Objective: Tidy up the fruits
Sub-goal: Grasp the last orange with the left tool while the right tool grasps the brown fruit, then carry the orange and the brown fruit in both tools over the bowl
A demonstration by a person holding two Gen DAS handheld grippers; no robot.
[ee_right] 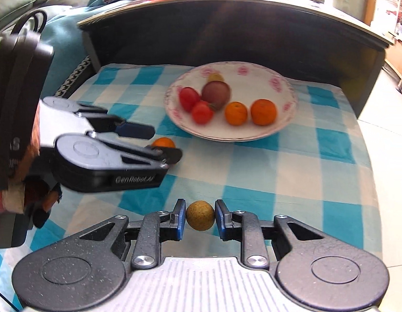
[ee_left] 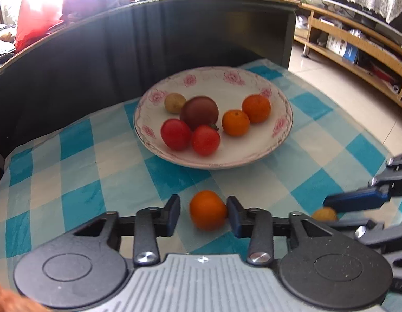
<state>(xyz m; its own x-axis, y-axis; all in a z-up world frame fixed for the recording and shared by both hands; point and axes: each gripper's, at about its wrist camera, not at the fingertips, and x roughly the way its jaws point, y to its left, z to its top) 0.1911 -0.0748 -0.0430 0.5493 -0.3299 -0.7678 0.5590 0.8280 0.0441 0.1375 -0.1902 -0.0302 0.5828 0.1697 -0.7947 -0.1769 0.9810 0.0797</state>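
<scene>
blue-and-white checked cloth (ee_left: pixel 78 182) over the table, white plate (ee_left: pixel 227 160) with pink flowers near the far edge, in front of a dark panel (ee_left: pixel 97 52).

in the plate: two red tomatoes (ee_left: pixel 175 134) at the near left, touching; a dark purple-brown fruit (ee_left: pixel 199 112) just behind them; a small tan fruit (ee_left: pixel 174 102) further back at the left rim; two oranges (ee_left: pixel 256 108) side by side to the right, touching.

in front of the plate, on the cloth: a loose orange (ee_left: pixel 207 210) between the fingers of the left gripper (ee_left: pixel 203 214). jaws fairly wide; right pad at or almost on the fruit, left pad clearly off it. not gripped.

to the right of that orange, well short of the plate: a small speckled tan ball-shaped fruit (ee_right: pixel 200 215) in the right gripper (ee_right: pixel 200 219). jaws narrow, both blue pads (ee_right: pixel 179 223) right at its sides; firm clamp or bare contact cannot be told. resting on the cloth or lifted also cannot be told.
</scene>
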